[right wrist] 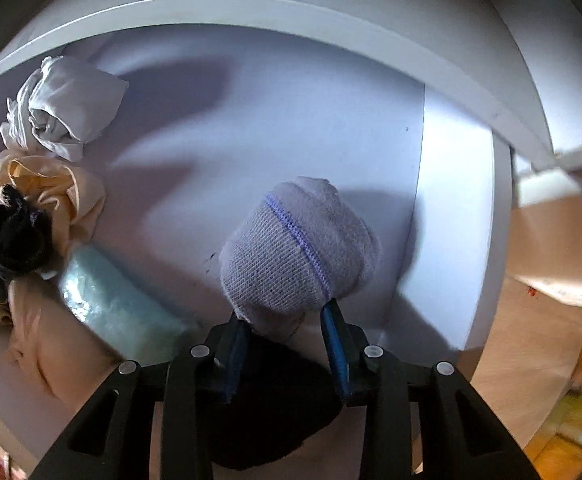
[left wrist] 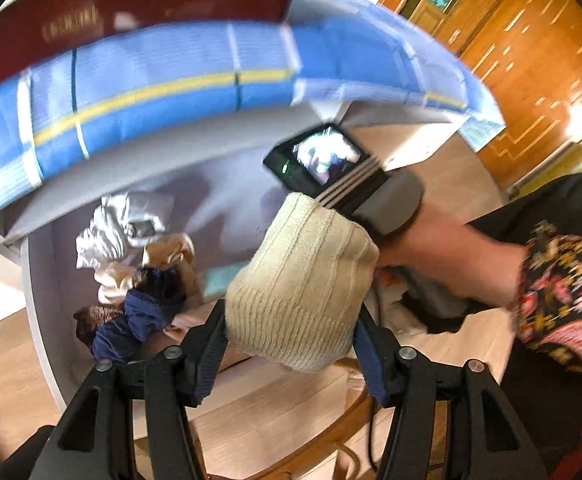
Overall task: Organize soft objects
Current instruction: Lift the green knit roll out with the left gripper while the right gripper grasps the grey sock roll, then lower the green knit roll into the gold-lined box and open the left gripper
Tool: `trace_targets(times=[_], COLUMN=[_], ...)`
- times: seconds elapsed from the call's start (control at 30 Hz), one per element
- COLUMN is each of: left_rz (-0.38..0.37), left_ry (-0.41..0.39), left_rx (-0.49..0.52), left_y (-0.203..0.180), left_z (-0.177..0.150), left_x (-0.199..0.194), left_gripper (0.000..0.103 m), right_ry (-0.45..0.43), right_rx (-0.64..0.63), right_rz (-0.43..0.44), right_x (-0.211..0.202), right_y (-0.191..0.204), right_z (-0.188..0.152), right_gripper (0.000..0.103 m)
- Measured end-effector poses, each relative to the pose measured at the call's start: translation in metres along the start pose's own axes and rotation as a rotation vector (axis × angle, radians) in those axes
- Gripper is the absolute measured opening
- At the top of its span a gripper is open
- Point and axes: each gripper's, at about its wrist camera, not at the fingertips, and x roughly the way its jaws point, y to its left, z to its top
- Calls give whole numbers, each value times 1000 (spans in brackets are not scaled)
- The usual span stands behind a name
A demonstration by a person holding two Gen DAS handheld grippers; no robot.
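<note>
Two grips: one soft bundle is held per gripper.
Left fingers: clamped on a cream ribbed knit roll, held above the white drawer.
Right fingers: clenched on a lilac knit roll, hung over the drawer floor.
Drawer's left side: white cloth, beige garment, dark bundle, pale green packet.
Writing: gold lettering on the maroon book is blurred beyond reading.

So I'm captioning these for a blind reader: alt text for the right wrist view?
The right hand-held gripper pinches a rolled lavender knit bundle over a white drawer. Crumpled white, beige and dark garments are piled along its left side.
</note>
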Motion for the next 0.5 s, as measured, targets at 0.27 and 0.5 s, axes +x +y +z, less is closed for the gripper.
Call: trace_targets(times=[0.27,0.5], left_rz=[-24,-18], left_ry=[-113,-219], left_rx=[13,-43], left_y=[-3,19], left_z=[33,75], left_x=[-52,-99], left_gripper=[59,59], right_ry=[36,-41], right_rx=[65,61], right_rz=[76,16], right_x=[11,-6], right_y=[-26,-26], right_z=[4,17], right_gripper=[17,37])
